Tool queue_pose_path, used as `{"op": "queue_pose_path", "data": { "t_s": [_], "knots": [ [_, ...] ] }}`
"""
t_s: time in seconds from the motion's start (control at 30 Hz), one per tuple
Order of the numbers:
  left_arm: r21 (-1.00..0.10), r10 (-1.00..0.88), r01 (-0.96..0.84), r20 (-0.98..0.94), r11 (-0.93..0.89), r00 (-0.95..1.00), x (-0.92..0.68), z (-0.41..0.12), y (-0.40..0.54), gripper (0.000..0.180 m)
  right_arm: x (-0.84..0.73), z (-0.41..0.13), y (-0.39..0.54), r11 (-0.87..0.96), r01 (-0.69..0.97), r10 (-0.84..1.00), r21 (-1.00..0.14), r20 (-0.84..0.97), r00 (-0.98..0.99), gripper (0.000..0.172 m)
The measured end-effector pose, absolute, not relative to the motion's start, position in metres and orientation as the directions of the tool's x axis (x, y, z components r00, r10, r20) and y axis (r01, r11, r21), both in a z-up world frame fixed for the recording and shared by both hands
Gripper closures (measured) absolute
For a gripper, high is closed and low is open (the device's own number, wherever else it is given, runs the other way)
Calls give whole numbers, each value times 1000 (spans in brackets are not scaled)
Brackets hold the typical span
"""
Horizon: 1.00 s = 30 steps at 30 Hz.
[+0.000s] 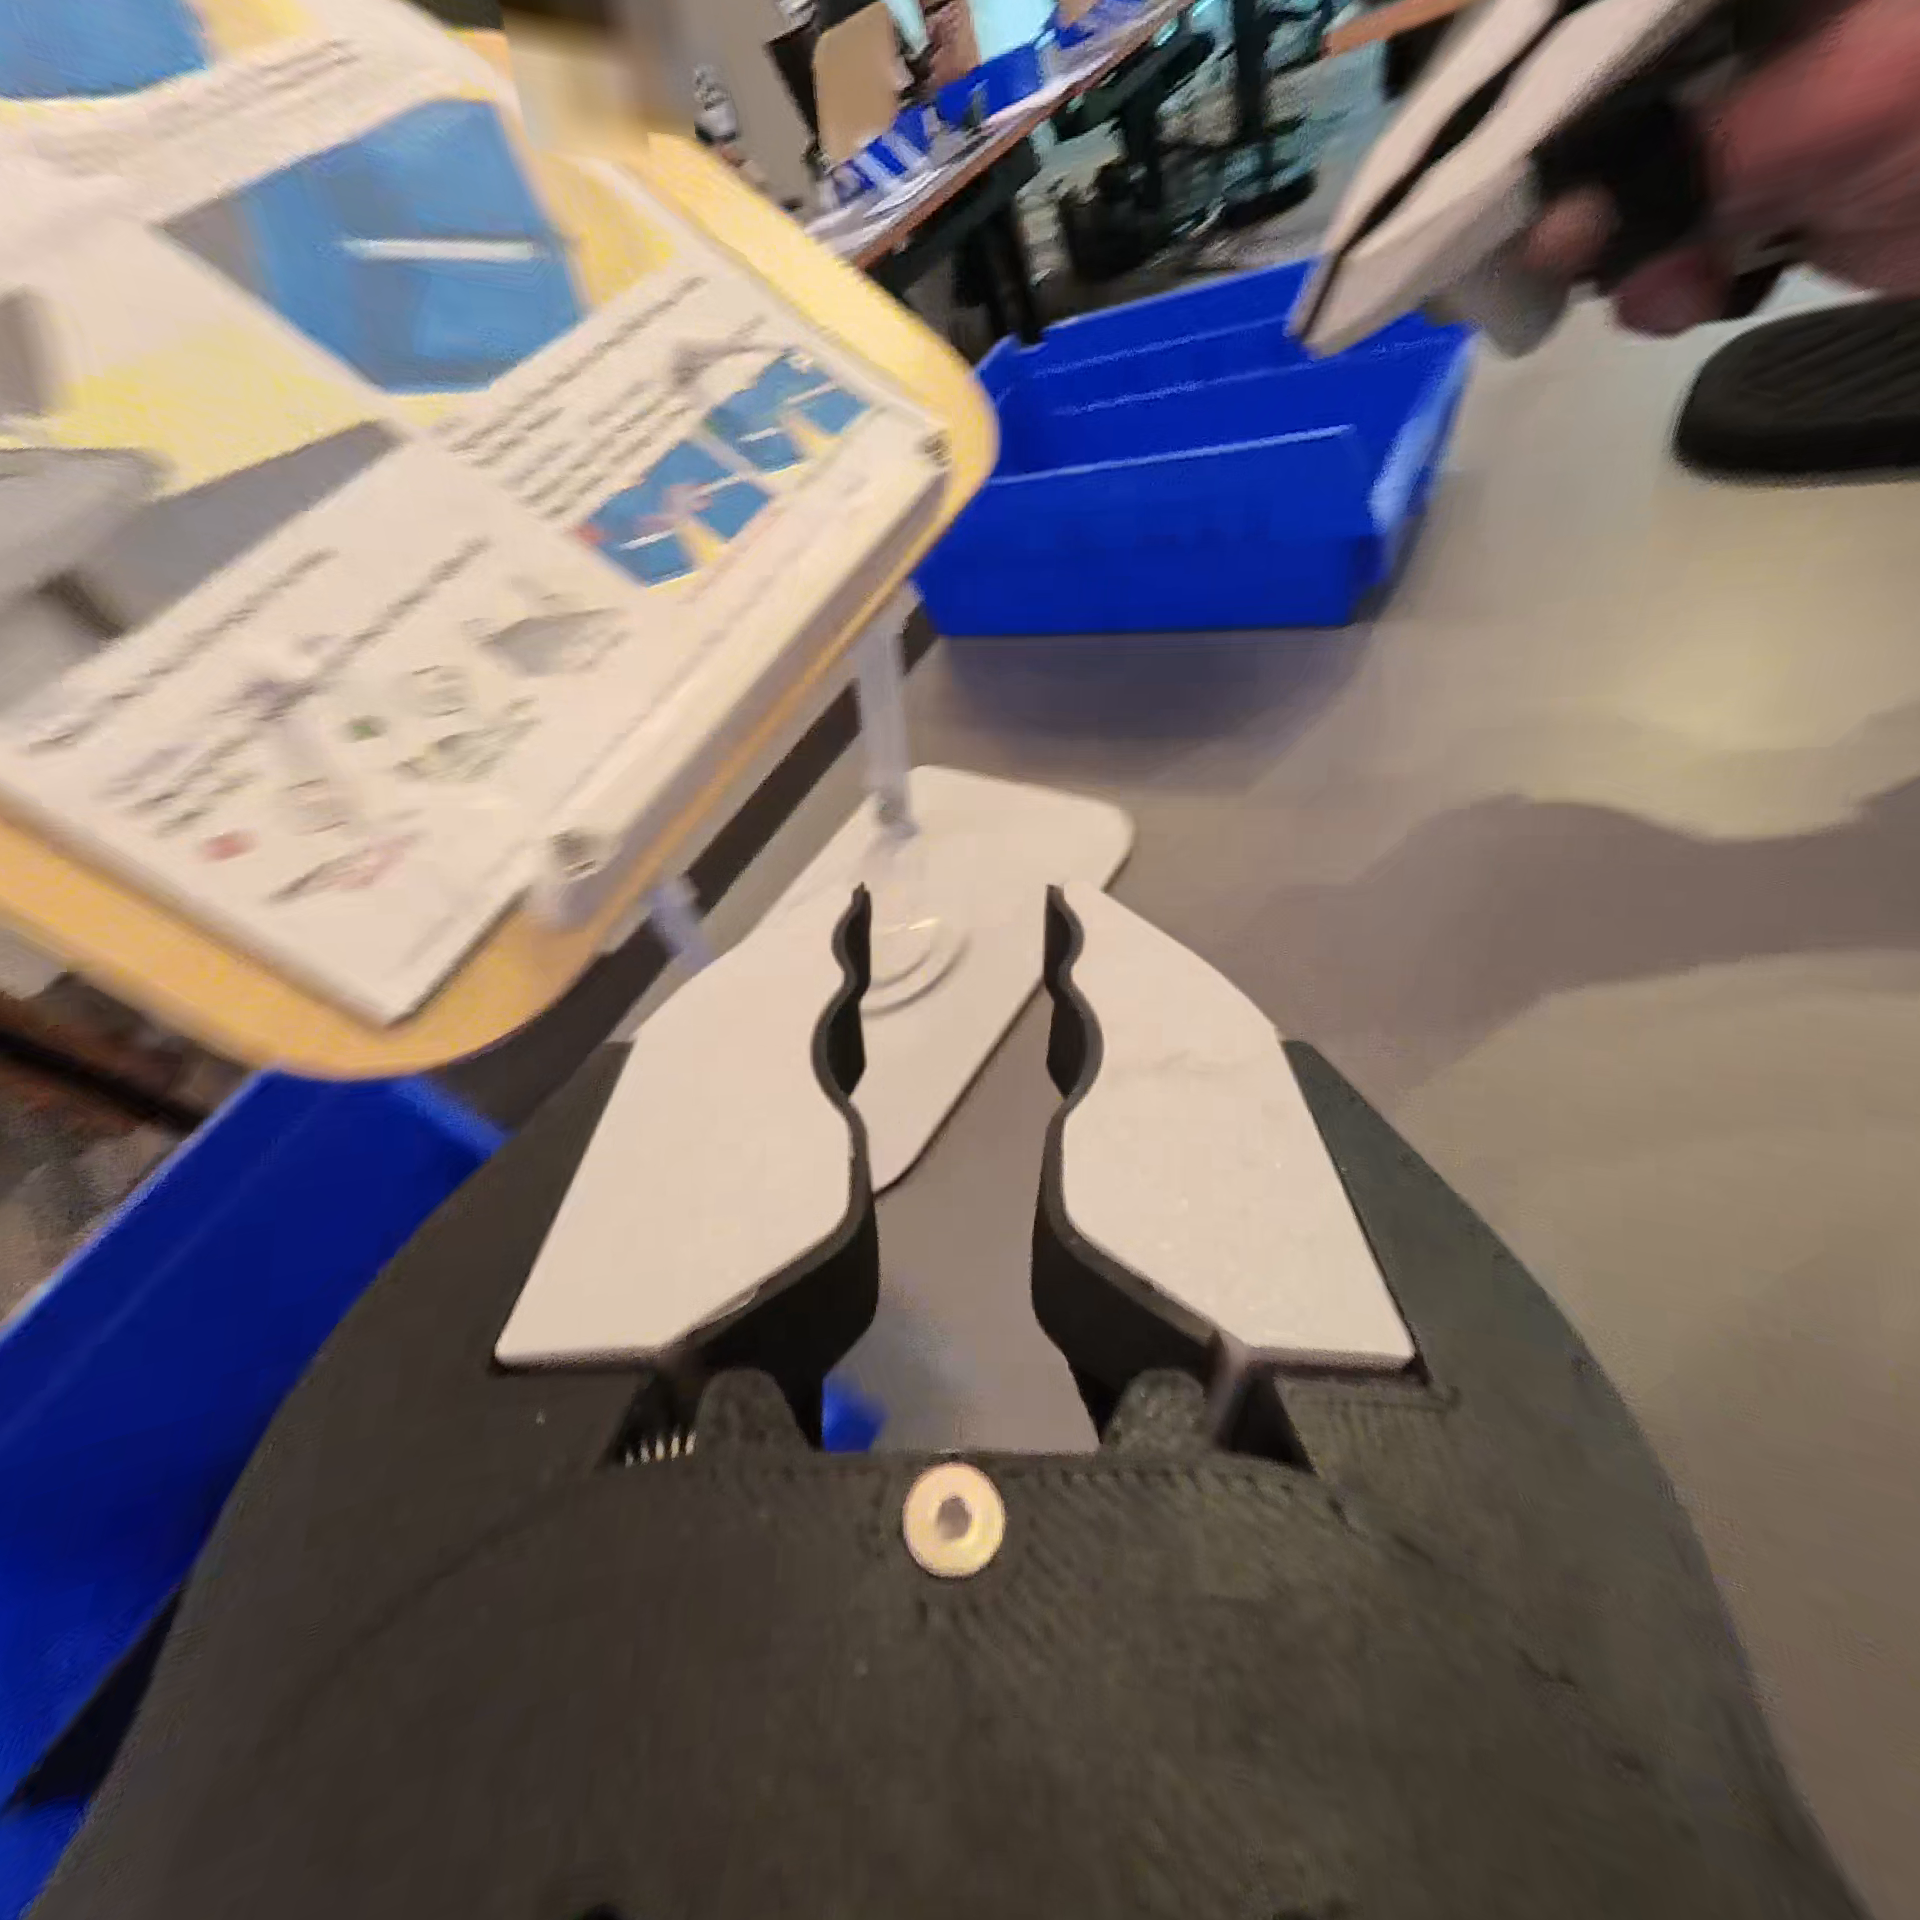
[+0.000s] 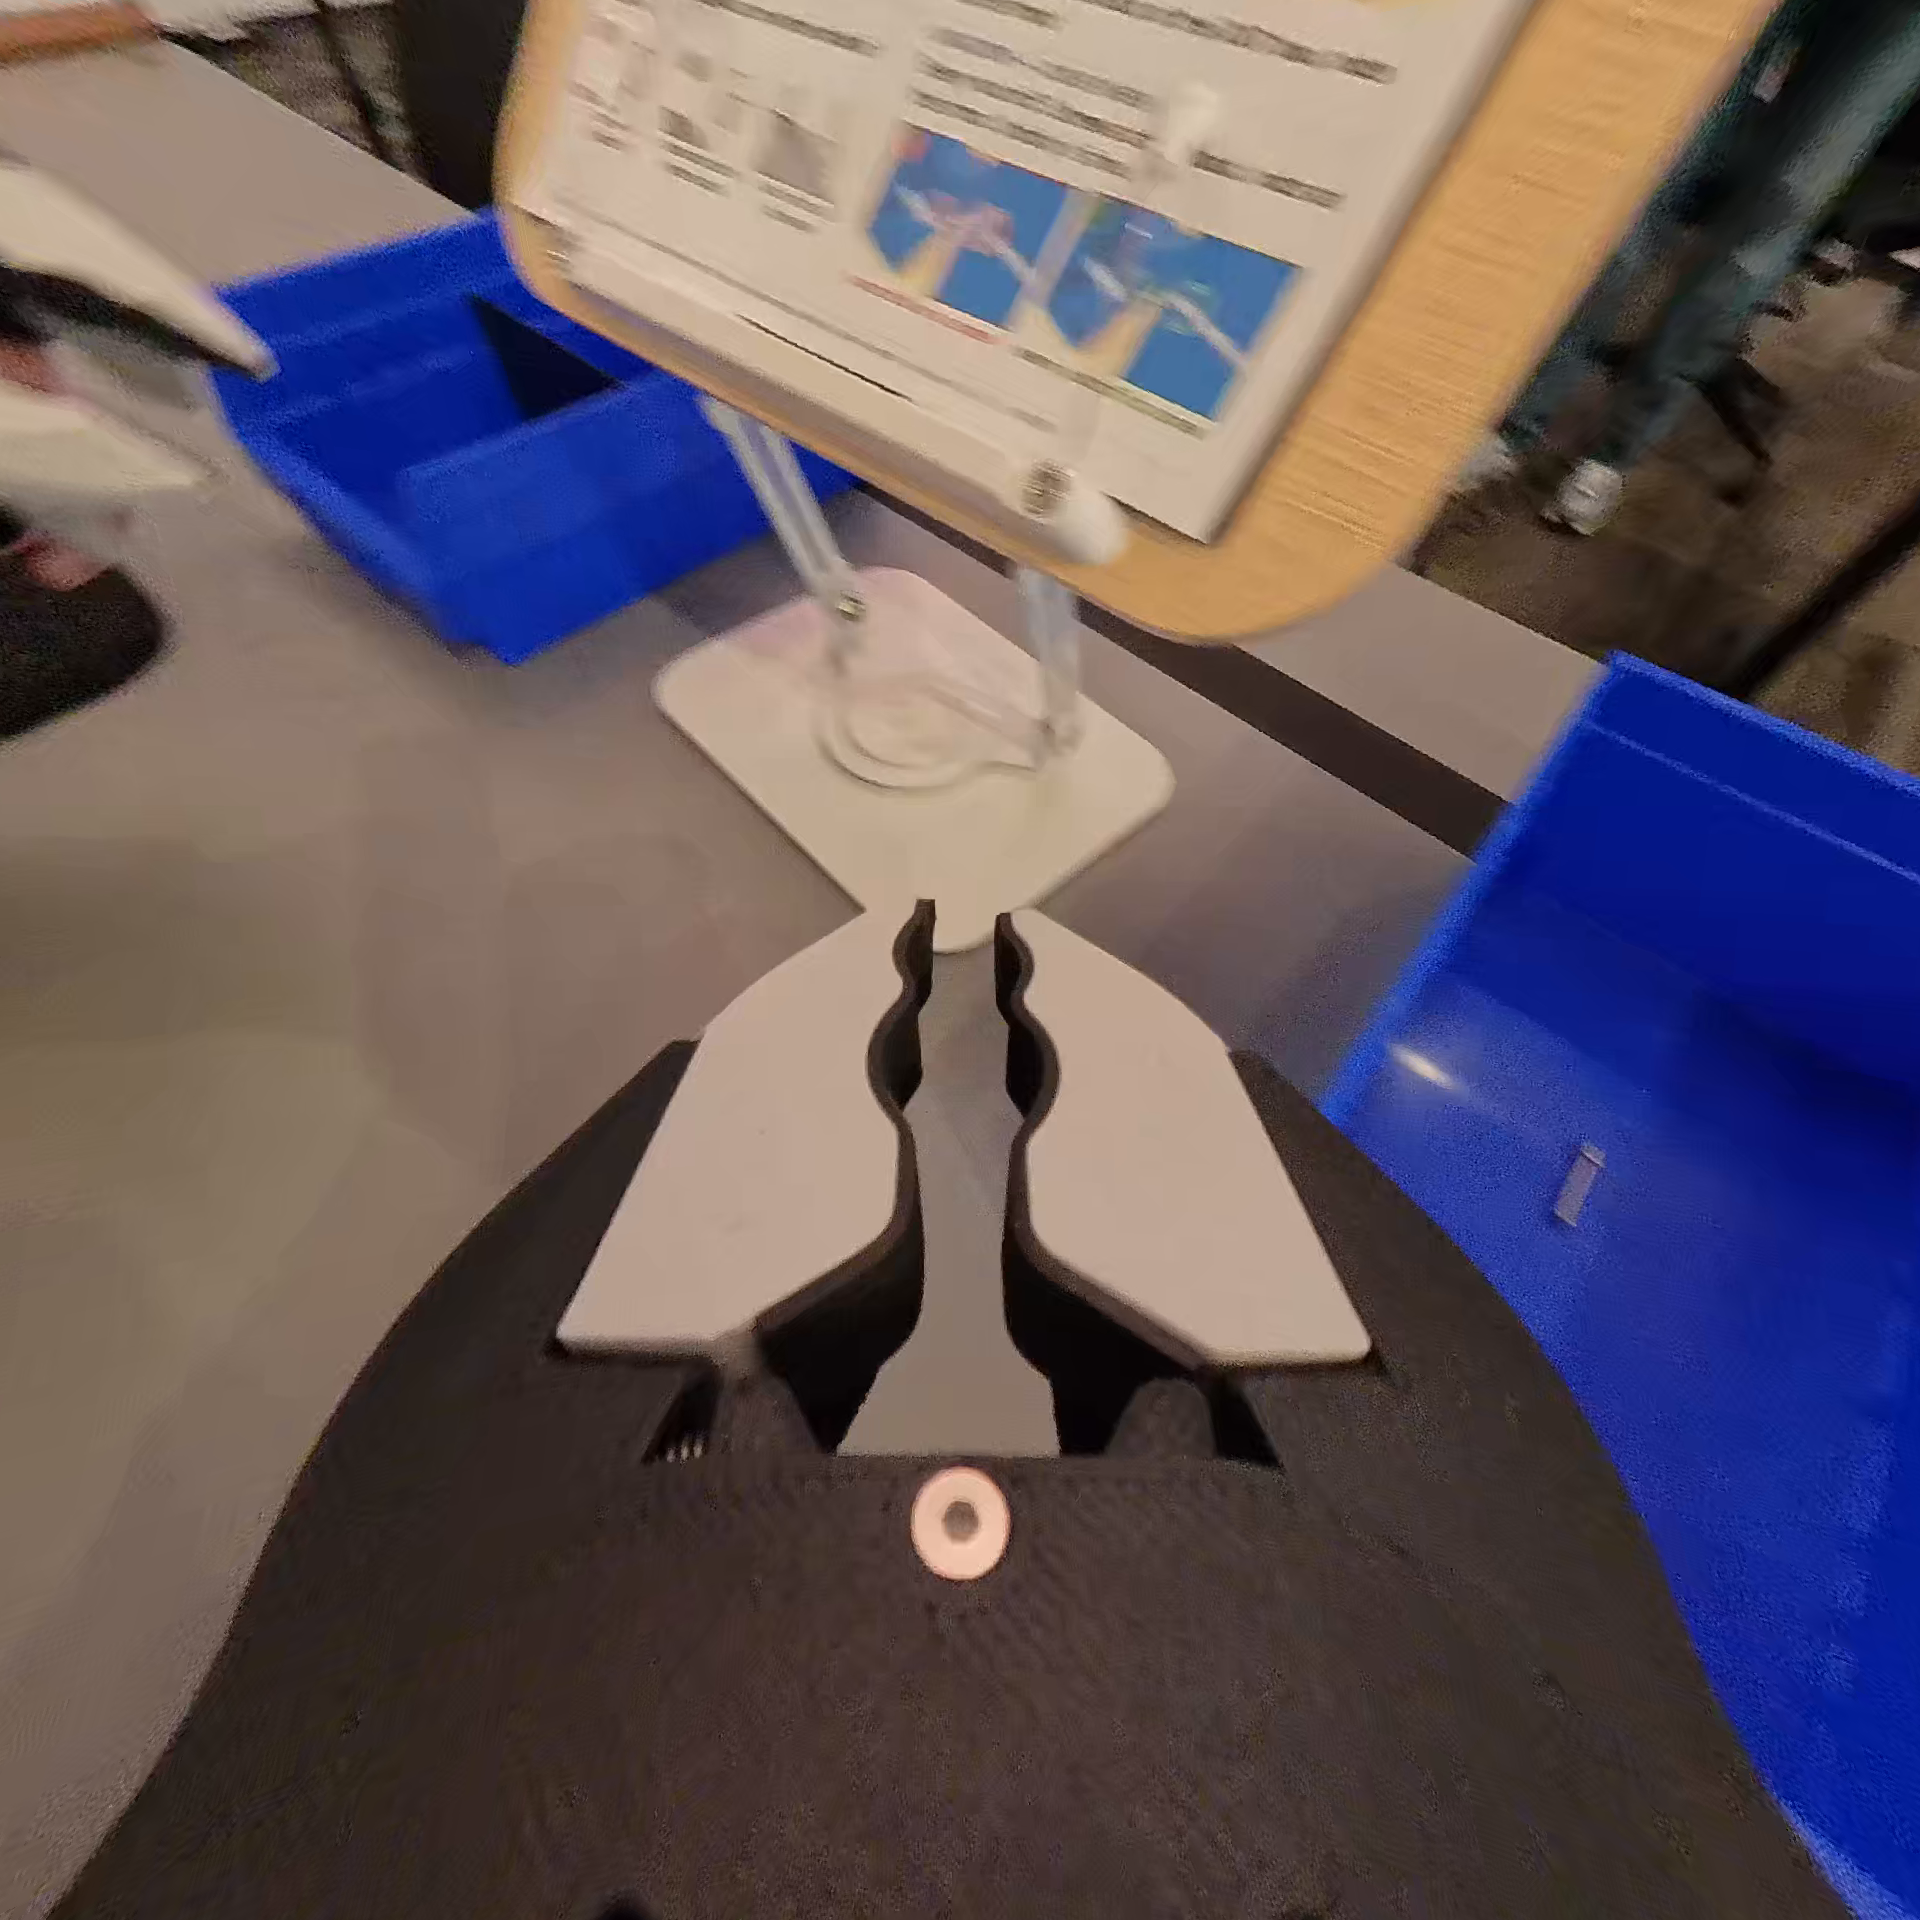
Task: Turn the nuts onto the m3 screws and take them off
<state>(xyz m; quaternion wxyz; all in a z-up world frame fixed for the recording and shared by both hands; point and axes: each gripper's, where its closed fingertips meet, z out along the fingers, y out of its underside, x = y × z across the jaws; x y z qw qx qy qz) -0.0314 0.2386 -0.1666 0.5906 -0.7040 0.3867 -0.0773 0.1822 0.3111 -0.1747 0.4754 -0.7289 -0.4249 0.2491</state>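
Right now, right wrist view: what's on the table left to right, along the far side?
Left gripper → divided blue bin → white stand base under the wooden sign board → second blue bin.

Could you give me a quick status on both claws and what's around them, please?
Left claw open, empty. Right claw narrowly open, empty. Both near stand's white base. Blue bins flank it.

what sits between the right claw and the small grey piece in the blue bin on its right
Nothing visible. The right claw, open and empty, hovers over the grey table at the white stand base; the grey piece lies inside the blue bin, with only the bin's near wall between.
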Motion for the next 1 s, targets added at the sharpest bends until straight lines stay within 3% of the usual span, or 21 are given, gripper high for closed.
{"op": "queue_pose_path", "data": {
  "t_s": [0.23, 0.5, 0.63, 0.87, 1.0],
  "knots": [
    [-763, -507, -617, -461, -192, 728, -169, -148, 289, 164, 119, -188, 271, -84, 340, 935, -937, 44, 351, 165],
    [-522, -642, -703, -335, -484, 690, -260, -239, 417, 162, 73, -231, 253, -43, 341, 974, -939, 37, 224, 168],
    [-372, -714, -784, -337, -498, 613, -274, -273, 449, 170, 67, -248, 250, -26, 347, 982, -938, 41, 184, 169],
    [-206, -801, -828, -214, -522, 559, -277, -315, 462, 164, 72, -263, 255, -70, 332, 987, -941, -16, 163, 170],
    [-55, -836, -853, -179, -518, 519, -288, -337, 457, 164, 73, -268, 257, -90, 328, 987, -940, -41, 154, 169]
  ]
}}
